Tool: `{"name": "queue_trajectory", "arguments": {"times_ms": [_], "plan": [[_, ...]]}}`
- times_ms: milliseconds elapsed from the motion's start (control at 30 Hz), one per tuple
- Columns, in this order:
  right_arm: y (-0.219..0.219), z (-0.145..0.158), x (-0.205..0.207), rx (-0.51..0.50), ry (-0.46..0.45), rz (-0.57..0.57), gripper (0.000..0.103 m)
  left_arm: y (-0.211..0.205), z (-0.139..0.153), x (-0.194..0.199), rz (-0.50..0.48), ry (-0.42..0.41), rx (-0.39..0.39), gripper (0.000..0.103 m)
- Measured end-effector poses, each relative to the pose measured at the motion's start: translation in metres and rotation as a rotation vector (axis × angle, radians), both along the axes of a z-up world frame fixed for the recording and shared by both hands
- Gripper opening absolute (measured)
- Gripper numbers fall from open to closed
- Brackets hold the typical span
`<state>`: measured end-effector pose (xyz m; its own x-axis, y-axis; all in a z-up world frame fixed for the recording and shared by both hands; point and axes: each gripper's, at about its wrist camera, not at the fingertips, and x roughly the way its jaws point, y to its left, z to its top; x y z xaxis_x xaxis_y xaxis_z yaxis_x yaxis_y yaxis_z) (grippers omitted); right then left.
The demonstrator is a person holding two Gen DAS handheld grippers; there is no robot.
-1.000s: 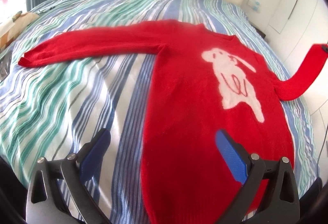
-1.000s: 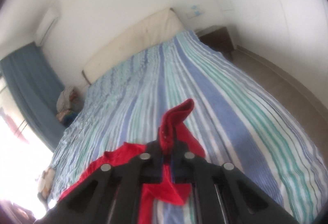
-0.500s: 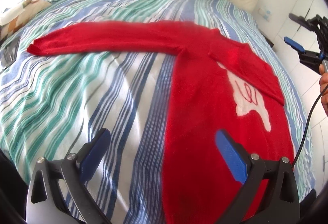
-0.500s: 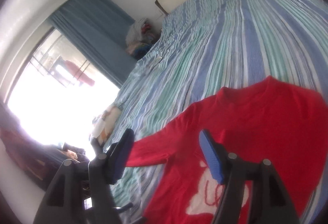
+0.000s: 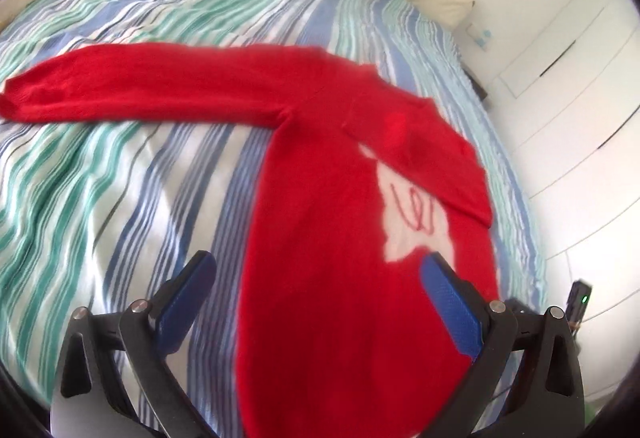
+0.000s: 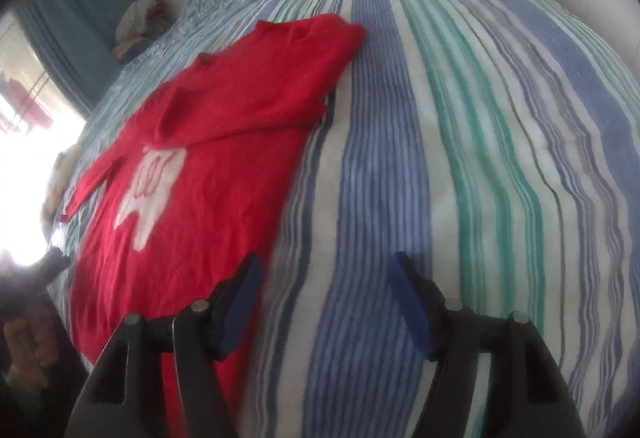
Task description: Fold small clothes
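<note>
I am holding left gripper (image 5: 316,280) spread | right gripper (image 6: 326,284) spread, empty | red sweater (image 5: 344,238) lying on striped bed (image 6: 460,157), one sleeve folded across chest

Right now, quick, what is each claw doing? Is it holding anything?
Left claw: open, holding nothing, over the red sweater.
Right claw: open, holding nothing, over the striped bedspread.

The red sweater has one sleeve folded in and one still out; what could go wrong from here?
1. The folded sleeve lies loose across the white animal print of the red sweater; tugging the body might slide it off.
2. The other sleeve stretches far along the striped bedsheet, so dragging it could wrinkle it.
3. Both the left gripper and right gripper are open, holding nothing down.
</note>
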<state>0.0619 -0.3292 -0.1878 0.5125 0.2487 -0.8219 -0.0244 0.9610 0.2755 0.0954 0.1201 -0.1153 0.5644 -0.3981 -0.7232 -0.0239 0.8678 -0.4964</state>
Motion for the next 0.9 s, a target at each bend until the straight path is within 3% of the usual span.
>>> {"name": "queue_trajectory", "arguments": {"times_ms": [100, 200, 233, 267, 433, 500, 533, 667, 733, 833, 900], "plan": [[-0.020, -0.013, -0.032, -0.061, -0.044, -0.071, 0.066, -0.013, -0.002, 0.072, -0.067, 0.065, -0.076, 0.101], [-0.036, -0.021, -0.046, 0.029, -0.114, -0.118, 0.067, -0.039, -0.016, 0.129, -0.105, 0.102, 0.003, 0.090], [-0.036, -0.023, -0.045, 0.038, -0.125, -0.123, 0.067, -0.047, -0.021, 0.143, -0.115, 0.116, 0.041, 0.078], [-0.036, -0.023, -0.045, 0.034, -0.131, -0.127, 0.067, -0.056, -0.027, 0.154, -0.131, 0.136, 0.076, 0.074], [-0.019, -0.026, -0.043, -0.053, -0.165, -0.095, 0.077, -0.081, -0.046, 0.178, -0.140, 0.167, 0.158, 0.068], [-0.017, -0.026, -0.041, -0.067, -0.169, -0.086, 0.079, -0.086, -0.051, 0.181, -0.136, 0.159, 0.158, 0.038], [-0.016, -0.027, -0.042, -0.066, -0.171, -0.085, 0.079, -0.089, -0.053, 0.181, -0.145, 0.163, 0.163, 0.003], [-0.014, -0.028, -0.043, -0.069, -0.175, -0.084, 0.080, -0.083, -0.041, 0.159, -0.104, 0.129, 0.176, 0.004], [-0.015, -0.027, -0.044, -0.071, -0.175, -0.084, 0.080, -0.076, -0.042, 0.150, -0.066, 0.137, 0.218, 0.008], [-0.013, -0.027, -0.043, -0.076, -0.178, -0.083, 0.080, -0.071, -0.057, 0.151, -0.043, 0.204, 0.258, 0.056], [-0.011, -0.028, -0.042, -0.084, -0.179, -0.081, 0.081, -0.068, -0.050, 0.140, -0.033, 0.165, 0.208, 0.067]]}}
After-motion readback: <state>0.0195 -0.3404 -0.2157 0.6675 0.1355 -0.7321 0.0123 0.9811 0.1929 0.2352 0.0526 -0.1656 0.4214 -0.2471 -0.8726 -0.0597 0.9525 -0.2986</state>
